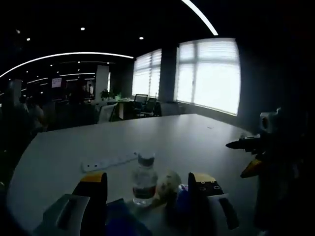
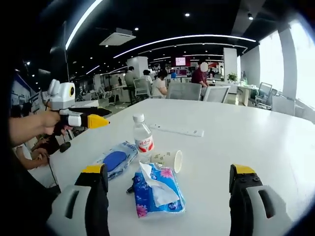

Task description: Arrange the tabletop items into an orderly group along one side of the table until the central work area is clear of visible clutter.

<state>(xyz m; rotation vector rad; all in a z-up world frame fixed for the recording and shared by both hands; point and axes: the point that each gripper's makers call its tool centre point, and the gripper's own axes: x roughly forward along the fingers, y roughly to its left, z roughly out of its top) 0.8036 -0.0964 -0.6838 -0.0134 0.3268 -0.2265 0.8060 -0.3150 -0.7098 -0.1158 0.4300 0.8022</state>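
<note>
Nearby, a paper cup [image 2: 170, 160] lies touching the water bottle [image 2: 143, 138].

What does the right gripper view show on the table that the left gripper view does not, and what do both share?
Right gripper view alone makes clear: a tissue pack, a blue pouch and a tipped paper cup. Left gripper view alone: bright blinded windows. Both share the water bottle, the power strip and the white table; each also catches the other hand-held gripper.

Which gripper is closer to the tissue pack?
Probably the right. The tissue pack lies just ahead between the right gripper fingers. The left gripper hovers off to one side, past the blue pouch and bottle.
</note>
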